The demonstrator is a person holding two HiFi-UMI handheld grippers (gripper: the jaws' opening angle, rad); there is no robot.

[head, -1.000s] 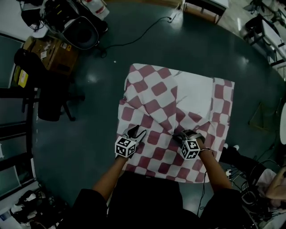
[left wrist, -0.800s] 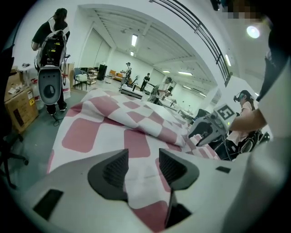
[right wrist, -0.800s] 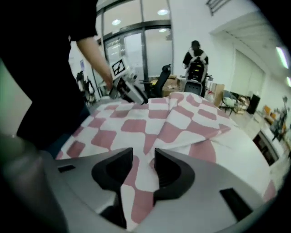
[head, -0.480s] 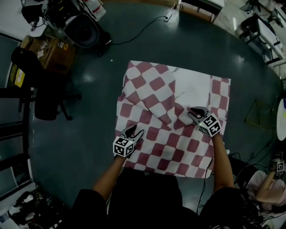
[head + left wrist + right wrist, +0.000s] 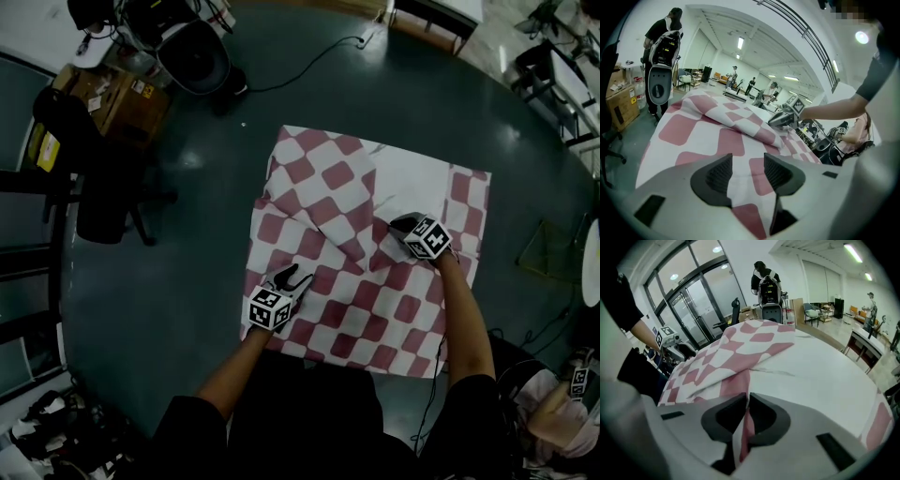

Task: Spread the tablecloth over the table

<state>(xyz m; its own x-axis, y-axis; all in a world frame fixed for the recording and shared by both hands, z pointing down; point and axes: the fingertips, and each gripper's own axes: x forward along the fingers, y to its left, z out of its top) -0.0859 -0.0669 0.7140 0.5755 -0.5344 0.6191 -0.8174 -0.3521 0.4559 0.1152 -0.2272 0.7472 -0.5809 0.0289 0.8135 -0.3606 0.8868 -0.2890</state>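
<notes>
Tablecloth (image 5: 361,314) partly spread, one flap (image 5: 323,202) left folded at 11 o'clock; right tool (image 5: 401,224) being closed on a fold, left tool (image 5: 294,276) held wide, empty.

Red-and-white checked tablecloth (image 5: 337,319) lies partly unfolded, a fold bunched across its middle.

The right gripper (image 5: 405,225) is no longer beside the left gripper (image 5: 294,277) at the near middle of the checked tablecloth (image 5: 323,323). It now sits farther out, toward one o'clock, at the edge of the cloth's white underside (image 5: 408,183). Its marker cube shows a different face after a roll. Its jaws are closing on a raised red-and-white fold of cloth.
</notes>
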